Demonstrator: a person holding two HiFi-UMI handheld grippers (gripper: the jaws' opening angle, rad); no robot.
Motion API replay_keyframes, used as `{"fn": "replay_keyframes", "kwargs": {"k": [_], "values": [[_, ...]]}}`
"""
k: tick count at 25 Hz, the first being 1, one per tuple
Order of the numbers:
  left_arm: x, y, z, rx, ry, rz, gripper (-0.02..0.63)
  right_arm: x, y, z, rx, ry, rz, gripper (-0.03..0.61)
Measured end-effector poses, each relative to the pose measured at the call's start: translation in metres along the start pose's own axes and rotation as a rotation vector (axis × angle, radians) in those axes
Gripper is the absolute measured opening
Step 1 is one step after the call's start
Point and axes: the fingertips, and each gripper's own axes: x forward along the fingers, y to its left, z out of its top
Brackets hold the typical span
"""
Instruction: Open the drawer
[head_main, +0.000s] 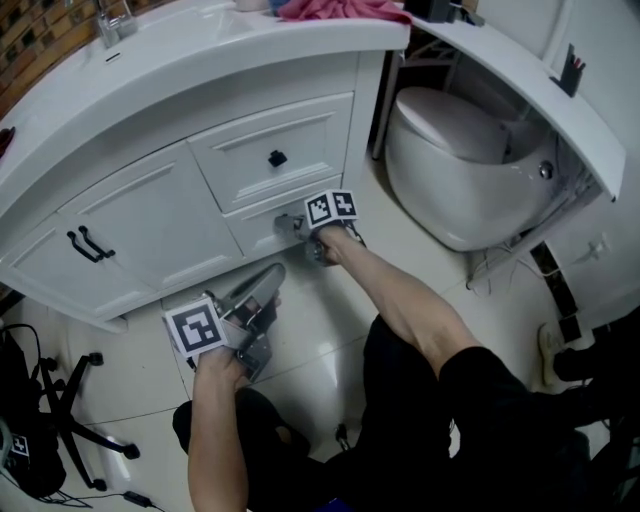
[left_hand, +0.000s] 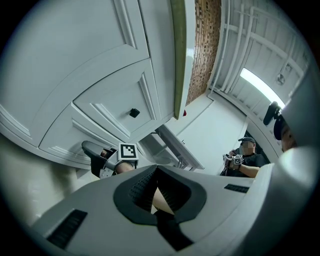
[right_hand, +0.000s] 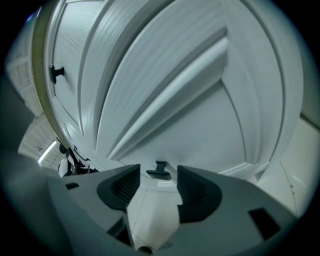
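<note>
Fingers (right_hand: 197, 192) of the right gripper (head_main: 292, 226) stand wide apart, released. The black handle (right_hand: 158, 170) of the lower drawer (head_main: 255, 228) shows between their tips, and the pads do not press on it. This drawer sits at the bottom of a white cabinet (head_main: 130, 215), under an upper drawer (head_main: 300, 135) with a black knob (head_main: 277, 158). Its front looks flush with the cabinet, so it is closed.

The left gripper (head_main: 268, 279) hangs low over the tiled floor (head_main: 330, 330), near the cabinet but apart from it. In the left gripper view its fingers (left_hand: 144, 187) are clenched, meeting at the tips with nothing between them.

Each gripper carries a cube (head_main: 331, 208) with black-and-white square markers. A pink cloth (head_main: 340, 9) lies on the surface (head_main: 180, 50) above, and a white toilet (head_main: 460, 170) stands to the right of the cabinet. Far off in the left gripper view, another person (left_hand: 246, 159) sits.
</note>
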Motion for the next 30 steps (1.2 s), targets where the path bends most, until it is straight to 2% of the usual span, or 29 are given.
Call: {"fn": "replay_keyframes", "kwargs": {"k": [1,3,6,9,30], "values": [[0.000,0.000,0.000,0.001,0.000,0.000,-0.011,0.001,-0.002,0.000,0.001,-0.006,-0.007,0.259],[-0.002,0.000,0.001,0.007,-0.001,0.003,-0.011,0.001,-0.005,0.001,0.011,-0.015,-0.008,0.213],[-0.005,0.000,0.002,0.014,-0.003,0.008,-0.011,-0.001,-0.004,0.003,0.041,-0.024,0.025,0.197],[-0.004,-0.001,0.003,0.008,-0.009,0.001,-0.011,0.000,0.000,0.003,0.064,-0.025,0.051,0.150],[-0.003,-0.003,0.000,0.015,0.000,0.008,-0.011,-0.007,0.002,-0.007,0.065,0.032,0.070,0.149]]}}
